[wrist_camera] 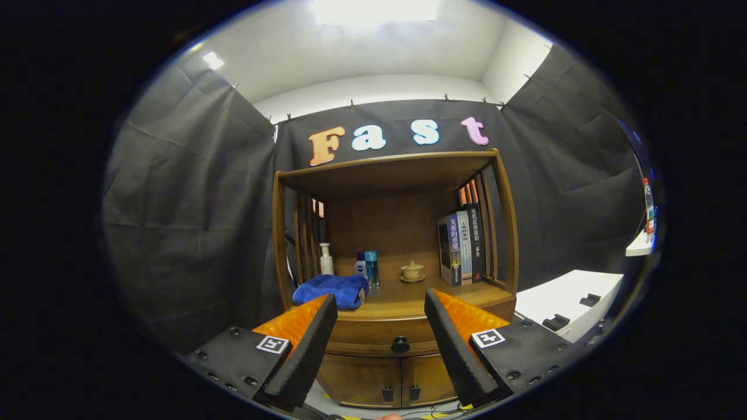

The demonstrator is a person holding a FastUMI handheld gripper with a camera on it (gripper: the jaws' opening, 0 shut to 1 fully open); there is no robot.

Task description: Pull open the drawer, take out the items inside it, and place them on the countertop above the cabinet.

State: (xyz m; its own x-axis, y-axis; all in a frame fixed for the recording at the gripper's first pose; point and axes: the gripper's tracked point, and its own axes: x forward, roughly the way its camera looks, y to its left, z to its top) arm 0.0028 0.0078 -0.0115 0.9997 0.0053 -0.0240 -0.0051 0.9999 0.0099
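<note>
A wooden cabinet (397,233) stands ahead against the cloth wall. Its drawer (382,338) is closed, with a dark round knob (400,345) at its middle, seen between my fingers and some way beyond them. Above the drawer is the countertop (402,297) inside an open shelf frame. My gripper (380,303) is open, with nothing between its fingers (309,344). What lies inside the drawer is hidden.
On the countertop lie a blue towel (331,290), a white bottle (326,259), blue bottles (367,267), a lidded cup on a saucer (412,271) and upright books (462,242). Two lower doors (382,379) sit under the drawer. A white box (569,303) stands to the right.
</note>
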